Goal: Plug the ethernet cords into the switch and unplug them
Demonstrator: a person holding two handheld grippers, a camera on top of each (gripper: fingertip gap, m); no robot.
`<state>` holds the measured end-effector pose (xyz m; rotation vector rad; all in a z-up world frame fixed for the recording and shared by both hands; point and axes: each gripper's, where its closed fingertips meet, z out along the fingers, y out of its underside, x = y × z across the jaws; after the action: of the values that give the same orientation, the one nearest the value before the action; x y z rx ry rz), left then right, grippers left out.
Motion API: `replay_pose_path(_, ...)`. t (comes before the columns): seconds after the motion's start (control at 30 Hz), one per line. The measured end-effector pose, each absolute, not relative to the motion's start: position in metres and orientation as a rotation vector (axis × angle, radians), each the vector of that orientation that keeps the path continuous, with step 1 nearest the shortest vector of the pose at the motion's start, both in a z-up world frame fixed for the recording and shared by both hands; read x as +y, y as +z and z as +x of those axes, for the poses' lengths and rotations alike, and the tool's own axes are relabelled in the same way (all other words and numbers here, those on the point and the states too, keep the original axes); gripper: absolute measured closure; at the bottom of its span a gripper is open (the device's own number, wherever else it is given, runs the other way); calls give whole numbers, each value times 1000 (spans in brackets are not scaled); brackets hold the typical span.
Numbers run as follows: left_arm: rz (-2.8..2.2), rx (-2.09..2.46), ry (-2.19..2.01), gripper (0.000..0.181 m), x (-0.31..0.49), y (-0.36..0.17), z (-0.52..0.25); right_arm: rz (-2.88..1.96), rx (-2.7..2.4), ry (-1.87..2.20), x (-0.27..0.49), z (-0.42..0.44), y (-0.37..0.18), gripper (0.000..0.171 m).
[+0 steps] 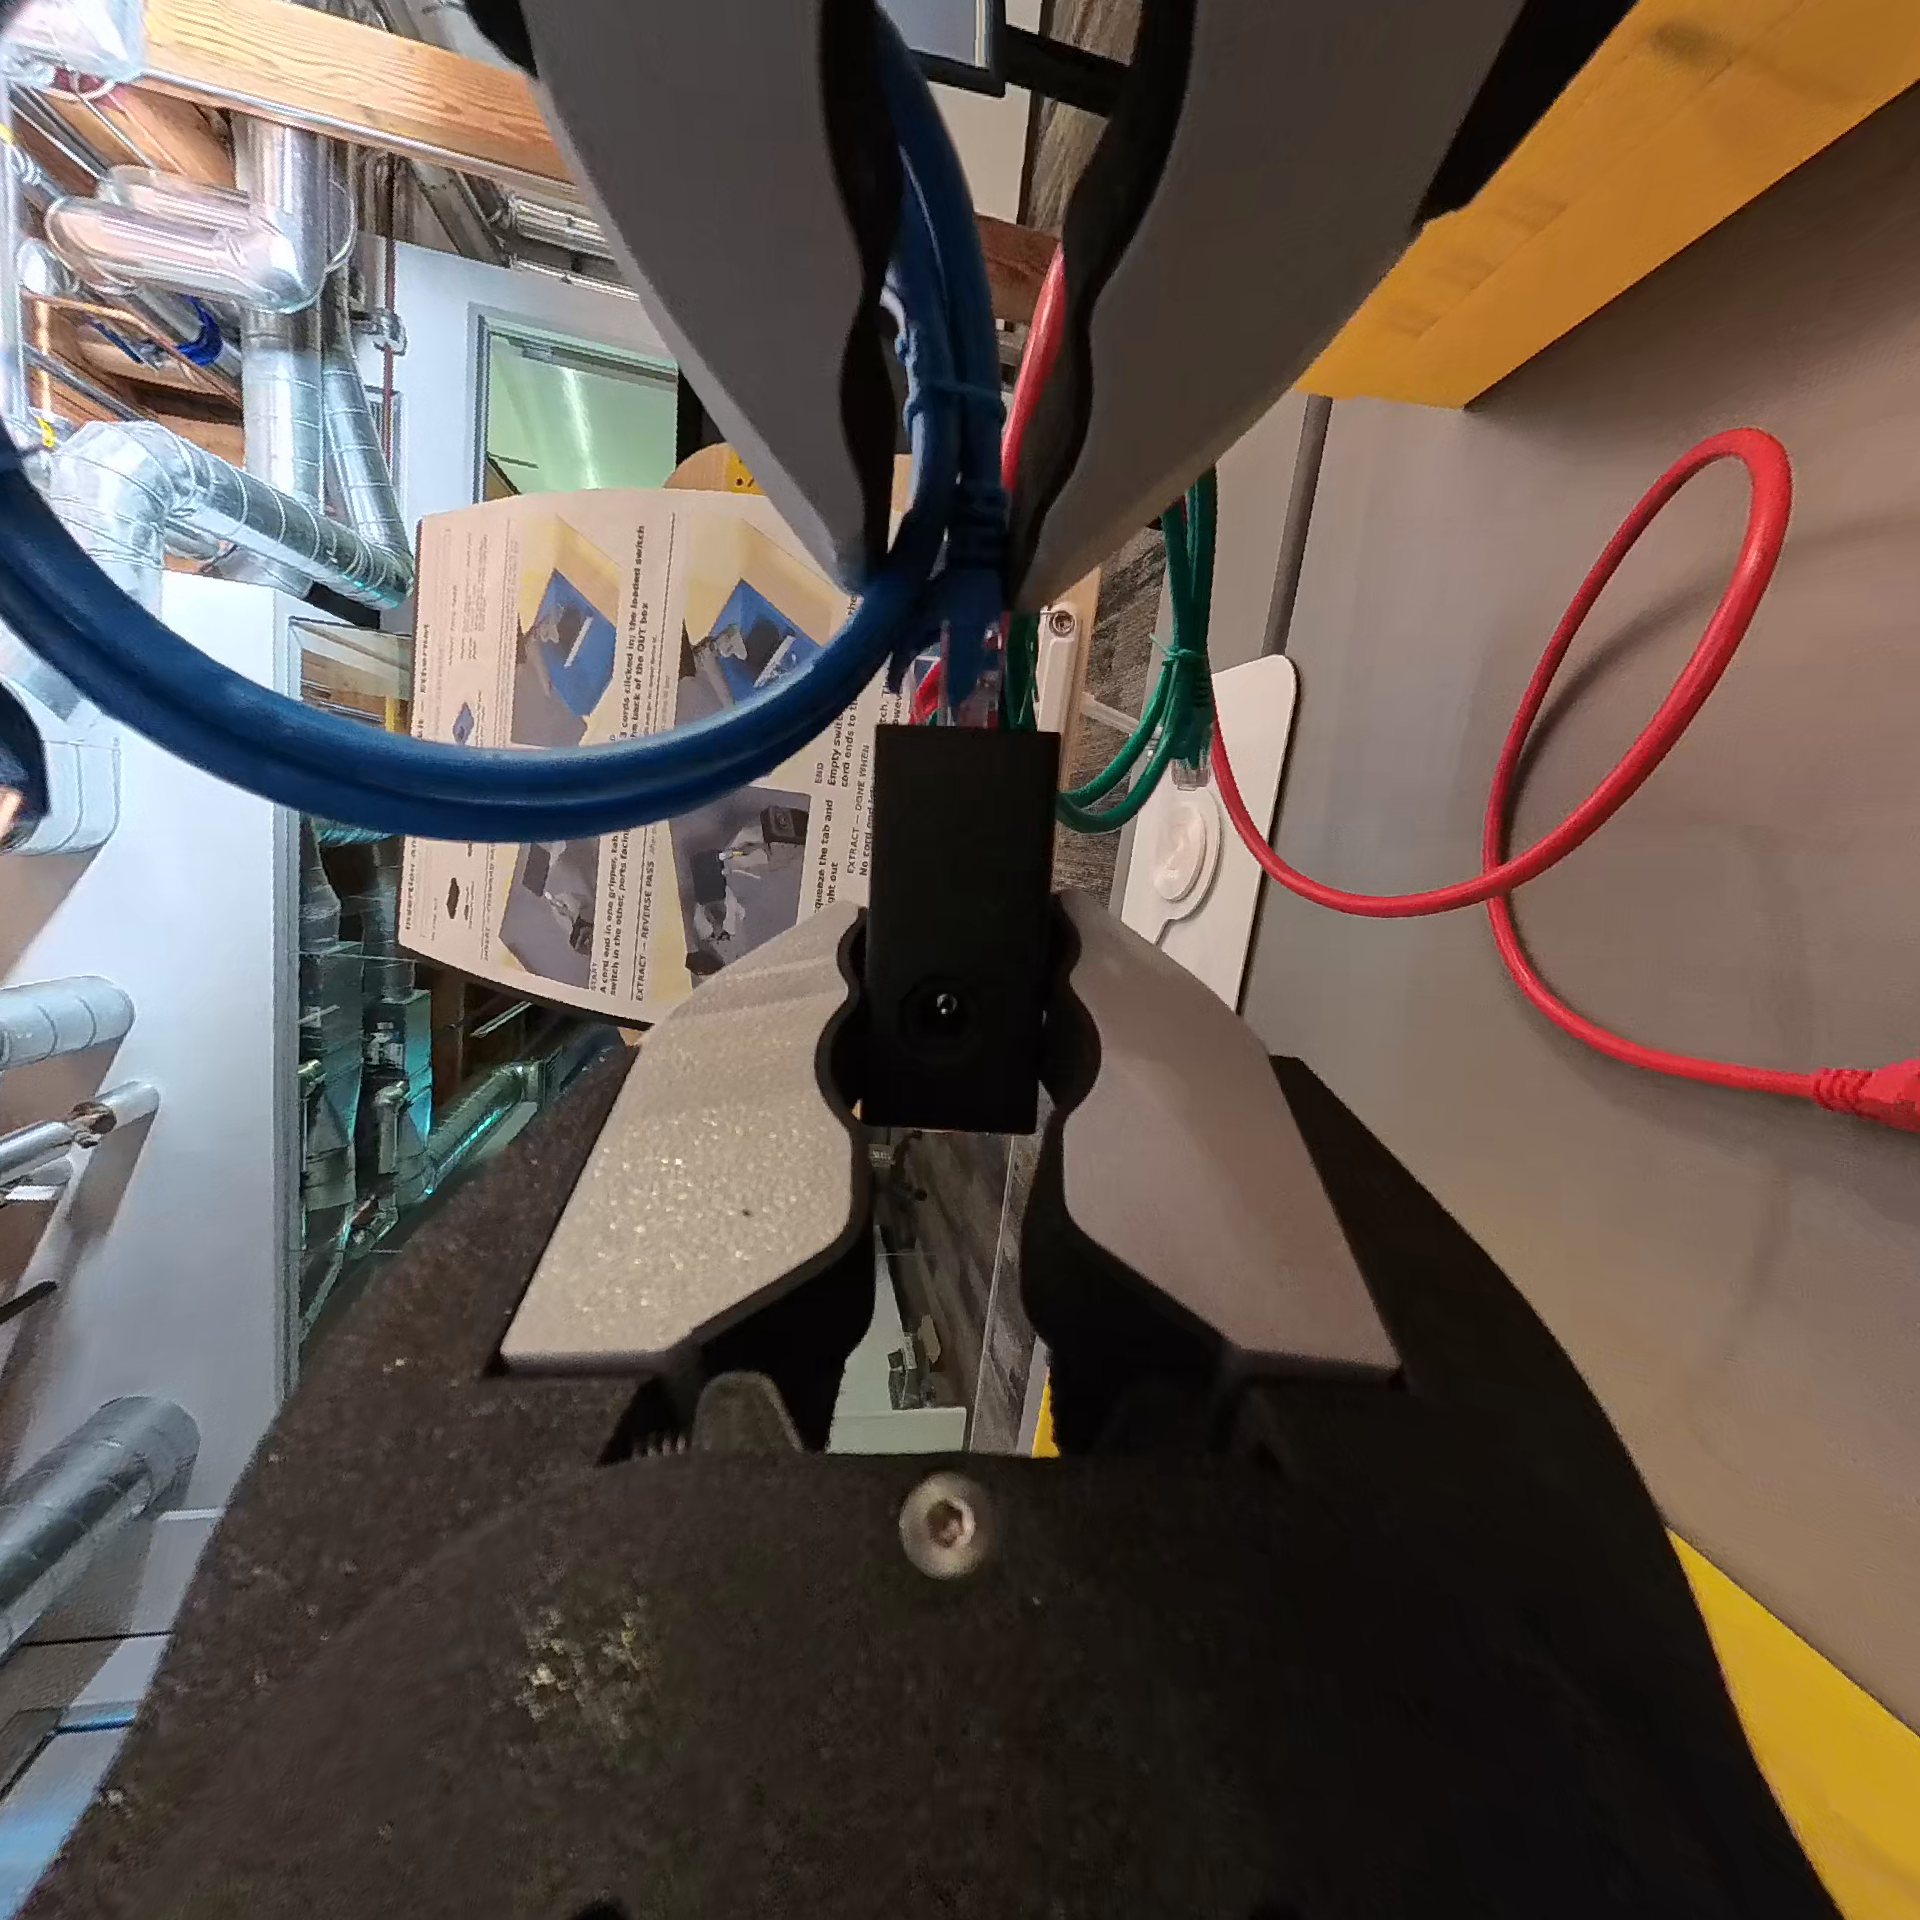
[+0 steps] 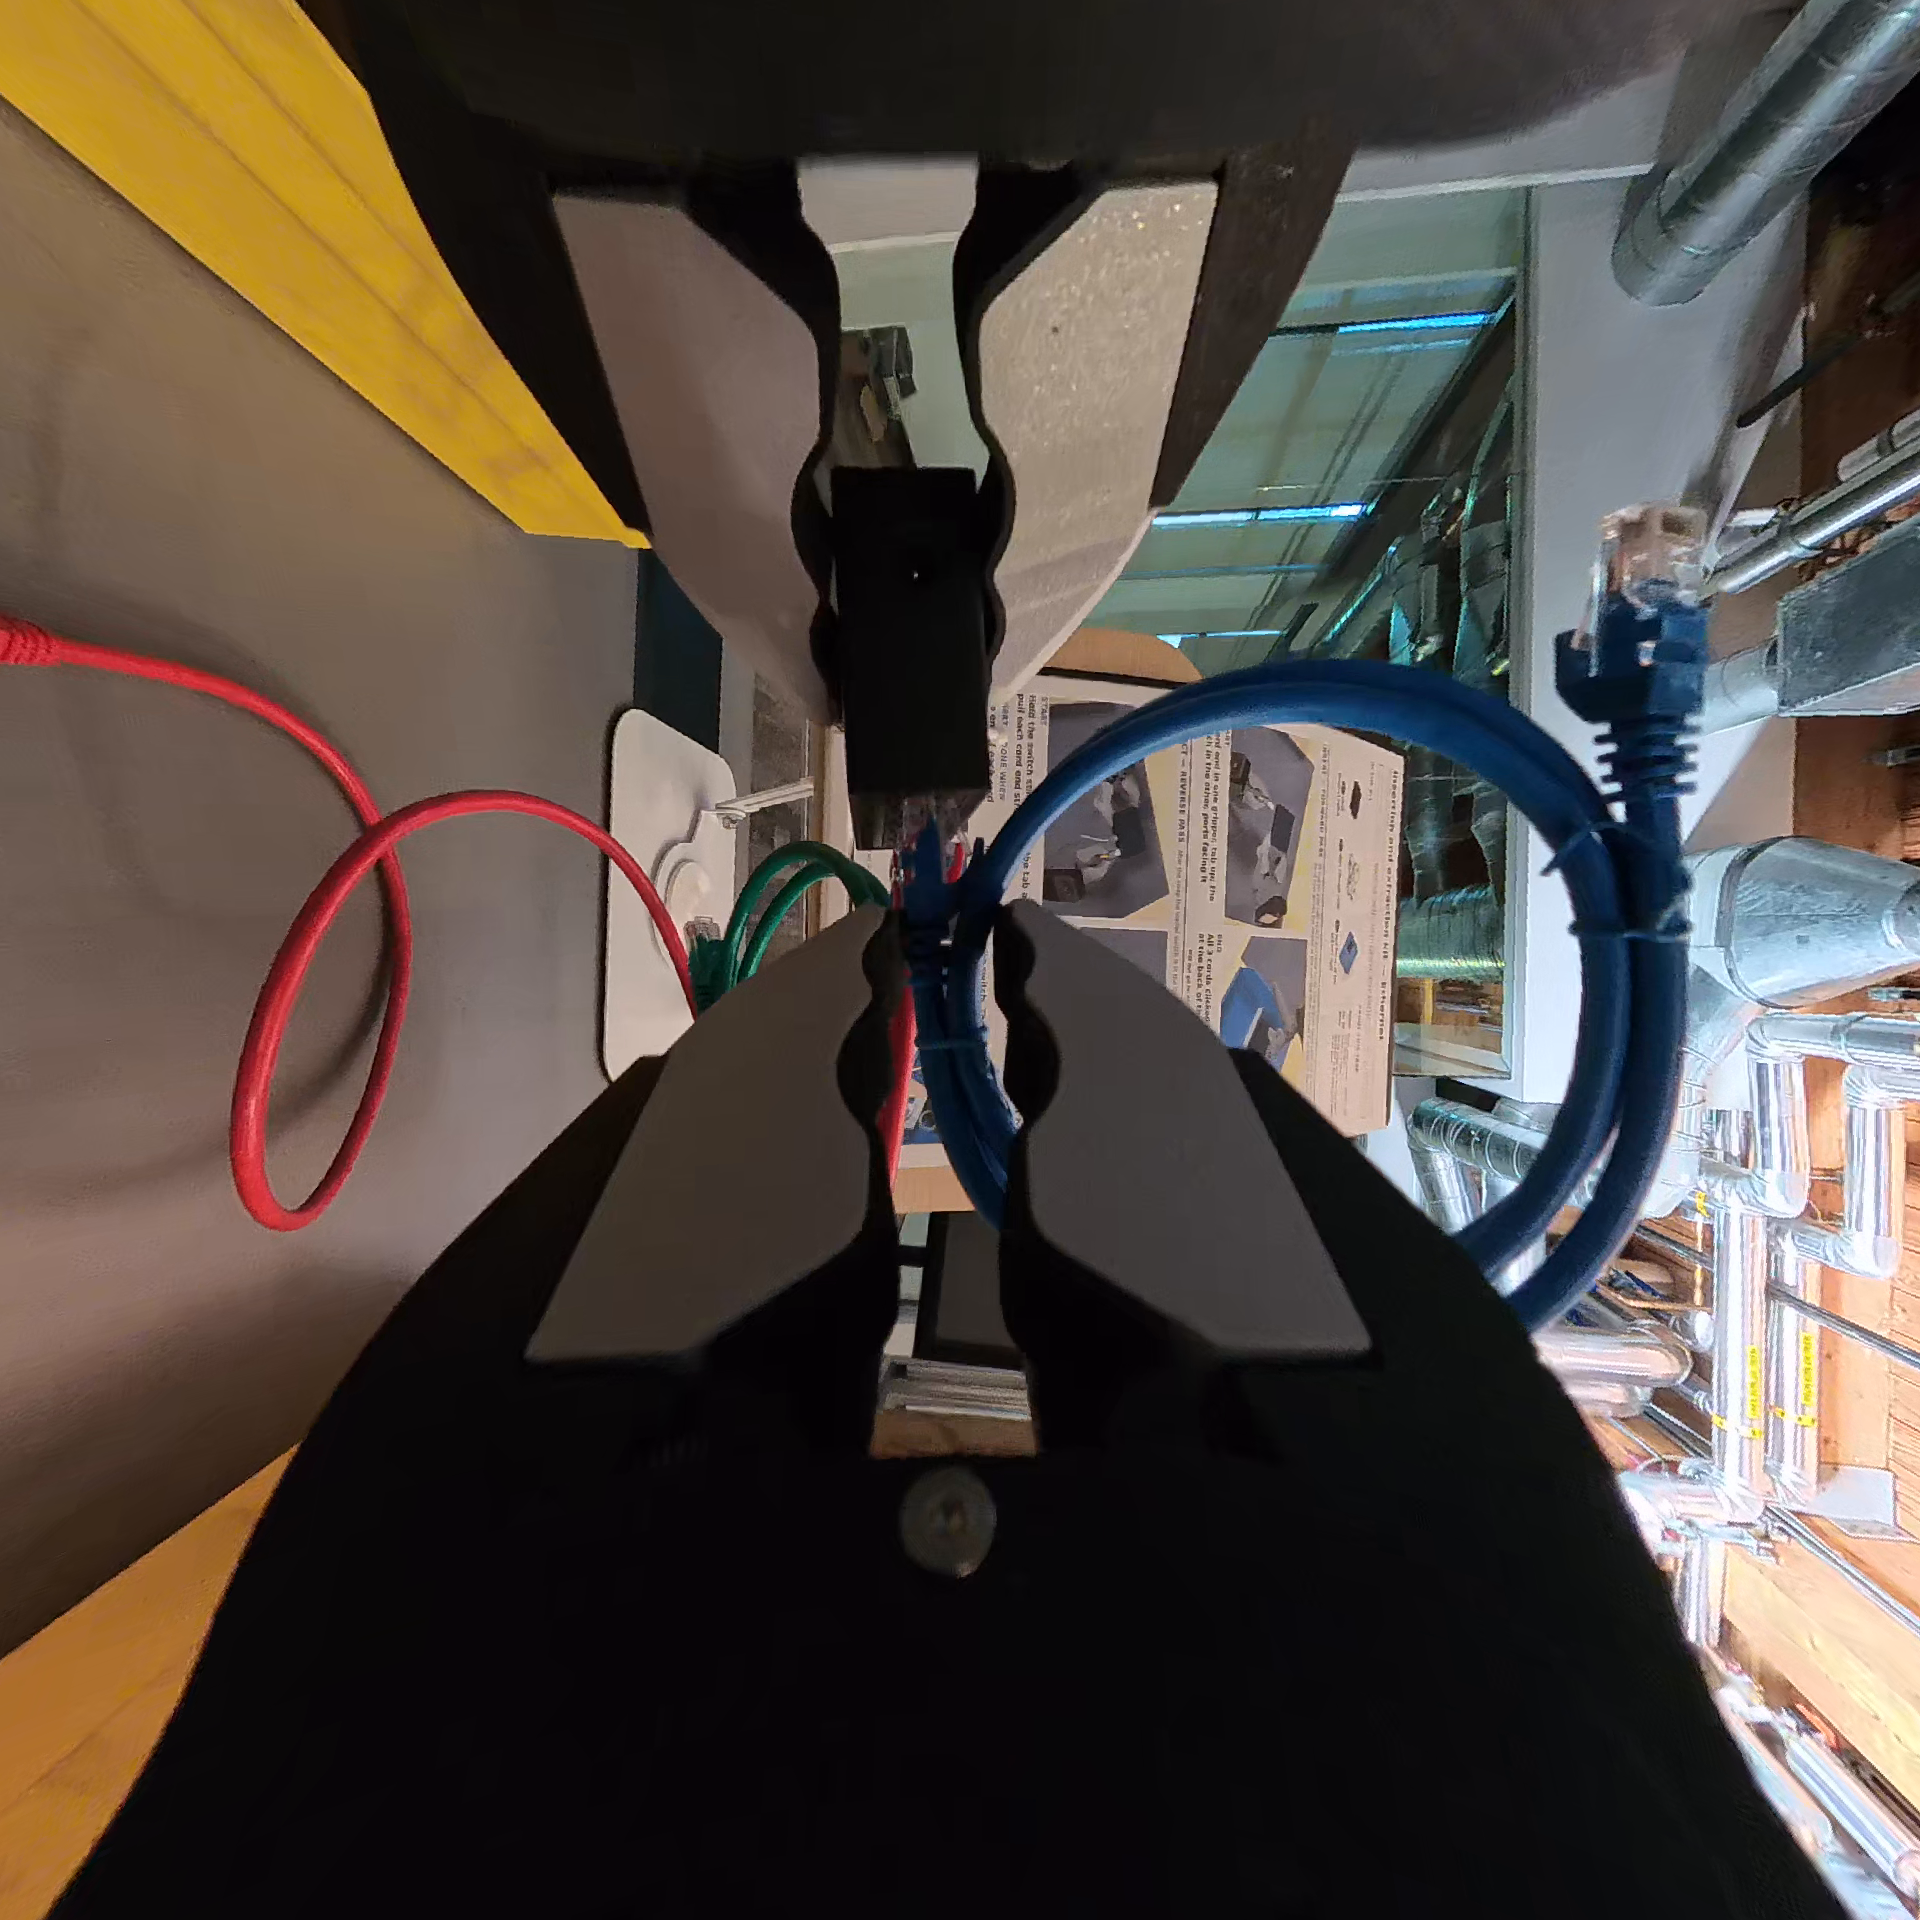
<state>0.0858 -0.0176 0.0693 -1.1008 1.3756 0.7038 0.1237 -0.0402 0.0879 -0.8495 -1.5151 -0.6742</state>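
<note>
Two handheld grippers face each other, a small black plastic switch box (image 1: 961, 925) between them.
The left gripper (image 1: 961, 1023) pinches the switch; the right gripper (image 2: 940, 997), straight opposite, pinches the blue ethernet cord (image 2: 940, 987) just behind its plug, pointed lengthwise at the ports.

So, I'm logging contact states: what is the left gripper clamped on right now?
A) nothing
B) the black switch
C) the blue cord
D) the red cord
B: in the left wrist view, the left gripper has its fingers closed against both sides of the black switch.
</note>
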Motion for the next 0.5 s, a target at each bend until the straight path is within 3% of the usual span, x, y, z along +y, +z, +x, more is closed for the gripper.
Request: replay_pose_path(0.5, -1080, 1333, 695, 152, -20, 79, 86, -837, -1461, -710, -44, 124, 96, 151)
